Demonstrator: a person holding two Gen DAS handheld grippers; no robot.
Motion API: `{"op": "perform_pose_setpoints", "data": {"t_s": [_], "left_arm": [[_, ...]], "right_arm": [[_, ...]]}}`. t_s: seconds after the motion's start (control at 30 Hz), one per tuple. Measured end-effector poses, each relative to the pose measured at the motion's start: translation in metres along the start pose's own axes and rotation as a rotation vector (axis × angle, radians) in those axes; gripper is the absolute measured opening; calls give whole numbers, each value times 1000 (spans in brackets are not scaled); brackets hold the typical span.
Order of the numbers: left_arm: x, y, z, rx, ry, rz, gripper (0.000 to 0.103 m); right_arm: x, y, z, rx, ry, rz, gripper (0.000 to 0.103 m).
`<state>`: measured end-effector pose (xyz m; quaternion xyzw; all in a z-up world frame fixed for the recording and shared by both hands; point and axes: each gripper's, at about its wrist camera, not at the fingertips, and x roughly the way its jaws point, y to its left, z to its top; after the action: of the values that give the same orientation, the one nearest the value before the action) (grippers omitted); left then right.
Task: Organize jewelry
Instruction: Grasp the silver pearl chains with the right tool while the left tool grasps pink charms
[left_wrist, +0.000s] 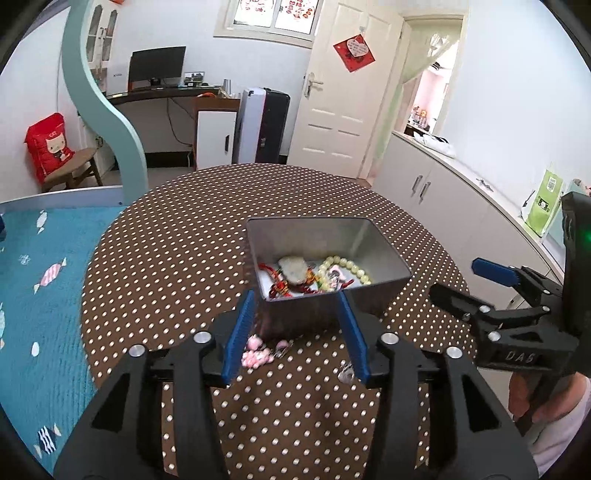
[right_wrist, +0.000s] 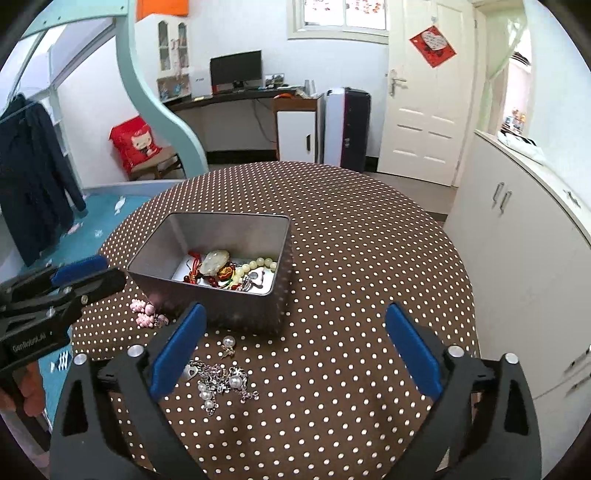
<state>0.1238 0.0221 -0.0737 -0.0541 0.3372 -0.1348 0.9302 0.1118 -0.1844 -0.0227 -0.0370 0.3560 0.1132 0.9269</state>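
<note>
A grey metal tin (left_wrist: 384, 258) (right_wrist: 155, 254) stands on the round polka-dot table (left_wrist: 177, 266) (right_wrist: 369, 258). It holds a pale jade pendant (left_wrist: 293, 269) (right_wrist: 214, 263) on red cord and a cream bead bracelet (left_wrist: 351, 266) (right_wrist: 258, 264). A pink bead piece (left_wrist: 256, 352) (right_wrist: 146, 314) lies in front of the tin, by my left gripper's (left_wrist: 295, 334) left finger. The left gripper is open and empty. A pearl-and-silver chain pile (right_wrist: 221, 380) and a pearl earring (right_wrist: 228, 345) lie near my right gripper (right_wrist: 295, 349), which is wide open and empty.
A bed with a teal cover (left_wrist: 40, 295) is left of the table. White cabinets (right_wrist: 517, 258) run along the right. A desk with a monitor (right_wrist: 236, 70) and a white door (right_wrist: 421, 92) stand behind.
</note>
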Motion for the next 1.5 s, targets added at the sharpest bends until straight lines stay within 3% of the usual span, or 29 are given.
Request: {"op": "perform_pose_setpoints", "data": {"t_s": [0.07, 0.23, 0.33, 0.47, 0.53, 0.7, 0.8, 1.03, 1.23, 1.37, 1.5], "left_arm": [[-5, 3, -4, -4, -9, 6, 59], [-10, 10, -15, -19, -3, 26, 59], [-11, 15, -24, -26, -7, 33, 60], [-3, 22, -35, -39, 5, 39, 60], [4, 27, -42, -53, 20, 42, 60], [16, 35, -57, -50, 29, 50, 60], [20, 39, -61, -62, 15, 40, 60], [27, 42, -65, -47, -4, 3, 60], [37, 46, -61, -43, 7, -7, 60], [40, 50, -55, -48, 7, -12, 60], [44, 56, -46, -53, 7, -15, 60]], "right_arm": [[0, -3, -4, 51, 3, 12, 95], [3, -11, -16, 198, -21, 18, 95], [4, -8, -24, 195, -43, -20, 95], [9, -6, -34, 208, -34, 32, 95], [13, -5, -38, 219, -33, 10, 95], [19, 10, -46, 132, -53, -24, 95], [23, 18, -48, 110, -59, 30, 95], [43, 38, -46, 15, -16, 49, 60], [57, 44, -42, -11, 50, 53, 38], [62, 52, -43, -56, 75, 29, 35], [61, 65, -46, -129, 60, 34, 14]]}}
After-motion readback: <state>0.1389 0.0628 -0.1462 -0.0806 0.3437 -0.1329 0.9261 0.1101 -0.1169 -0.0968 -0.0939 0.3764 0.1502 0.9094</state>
